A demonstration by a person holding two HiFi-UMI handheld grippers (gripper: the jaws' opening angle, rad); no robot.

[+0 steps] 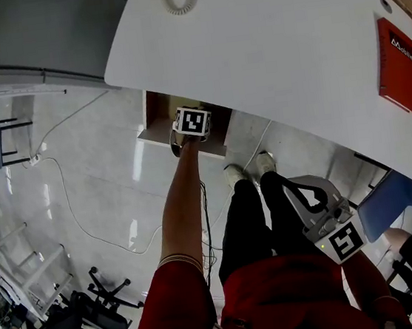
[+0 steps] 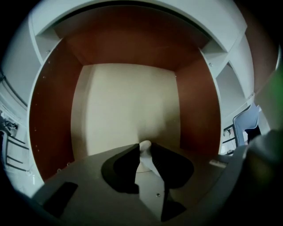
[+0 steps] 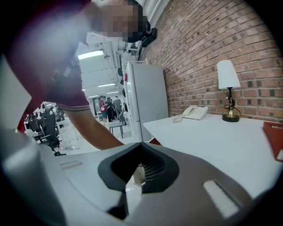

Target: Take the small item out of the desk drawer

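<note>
Two grippers: left gripper (image 2: 145, 155) and right gripper (image 3: 138, 173) share grey moulded bodies and black jaw pads, the right's ribbed.
Right gripper: held low beside the person's black-trousered legs (image 1: 253, 214), tilted slightly down toward the desk (image 1: 267, 56); jaws drawn together, nothing gripped.
Left arm (image 1: 177, 201): bare below a red sleeve (image 1: 178, 290), stretched straight down to the drawer (image 2: 48, 119).
Left gripper: pointing steeply down into the drawer, pads pressed against both sides of the small white item (image 2: 145, 146).
Small white item: smooth, with a rounded top poking just past the pad tips. Whether it touches the floor cannot be told.
Drawer: standing open under the desk edge, with reddish-brown walls and a plain cream floor.
Desk: matte white top bearing a telephone (image 3: 194, 112), a white-shaded lamp (image 3: 228, 88) and a red book (image 1: 396, 63).
Brick wall (image 3: 199, 44): rough red courses behind the desk.
</note>
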